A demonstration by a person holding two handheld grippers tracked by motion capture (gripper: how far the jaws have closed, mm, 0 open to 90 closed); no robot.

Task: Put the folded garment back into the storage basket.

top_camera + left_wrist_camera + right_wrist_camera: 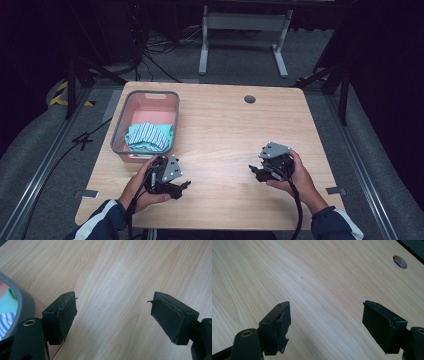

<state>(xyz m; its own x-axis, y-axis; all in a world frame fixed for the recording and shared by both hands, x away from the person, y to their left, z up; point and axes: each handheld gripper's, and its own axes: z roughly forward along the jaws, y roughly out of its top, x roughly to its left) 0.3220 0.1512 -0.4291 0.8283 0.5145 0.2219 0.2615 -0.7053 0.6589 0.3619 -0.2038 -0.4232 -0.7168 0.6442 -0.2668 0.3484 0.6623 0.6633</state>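
Left gripper first: jaws spread wide, nothing between them, and in the left gripper view its pads frame bare wood. It sits low over the near-left part of the table, just beside the near end of the basket, and the grey rim curves in at the edge of its own camera. Over to the right gripper: also gaping, also holding nothing, its pads hanging over plain tabletop, well apart from the basket, with the cable hole up in the far corner of its picture.

Moving outward: the striped cloth lies bundled in the near half of the basket, teal and white stripes, resting on the pink floor inside the grey walls. A sliver of that same stripe and green peeks past the rim in the left gripper view. The table around both hands carries nothing else.

So where does the job stand? My read: the cloth is in the basket, both of the 2 grippers are free and off it, and the packing looks done or nearly so. What may be left is small: perhaps tucking the bundle flatter, or simply parking the hands. If more cloth were due, none is on the table.
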